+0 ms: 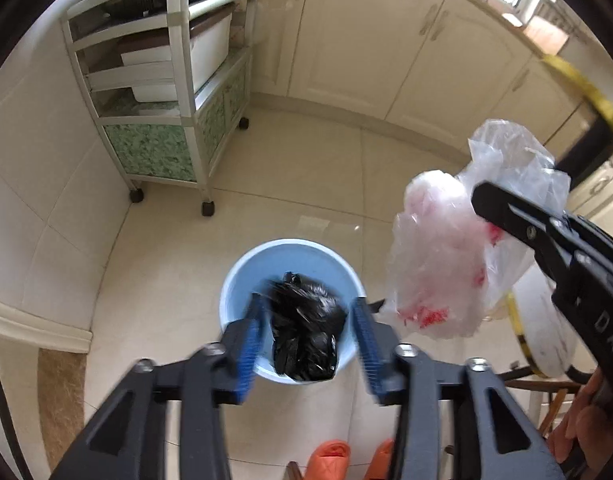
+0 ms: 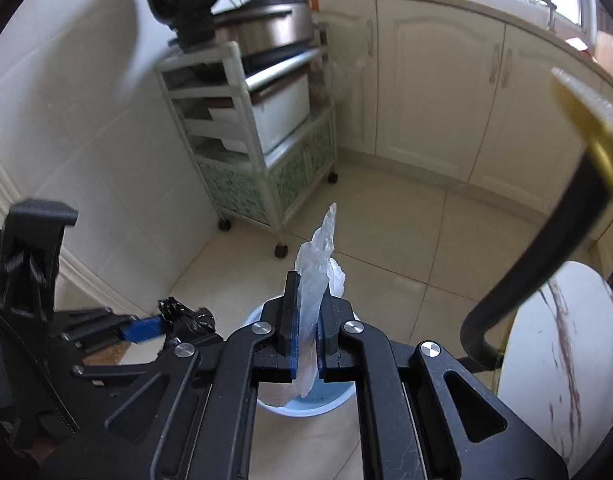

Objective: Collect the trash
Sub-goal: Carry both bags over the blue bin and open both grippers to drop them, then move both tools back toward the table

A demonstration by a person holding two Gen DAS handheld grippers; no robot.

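A: We noted the left gripper [image 1: 306,320] pointing steeply down over the blue bin [image 1: 234,280] on the tiled floor [image 1: 306,184]. Its jaws stood apart, and the crumpled black bag [image 1: 306,332] sat between the blue pads [image 1: 250,344]. We could not tell if the pads touched it; the left pad looked just beside it, the right pad clear of it.

B: Agreed. From the right wrist view we saw that bag [image 2: 188,318] at the left gripper's tip [image 2: 146,326], near the bin's left rim [image 2: 254,314].

A: And the right gripper [image 2: 306,336]?

B: Clamped tight on a clear plastic bag [image 2: 318,272], a twisted end poking up past the fingertips. In the left view that bag [image 1: 438,256] hung to the right of the bin, with red print low down.

A: Far left, we logged the wheeled shelf cart [image 1: 158,92] against the wall; cream cabinets [image 1: 386,40] behind.
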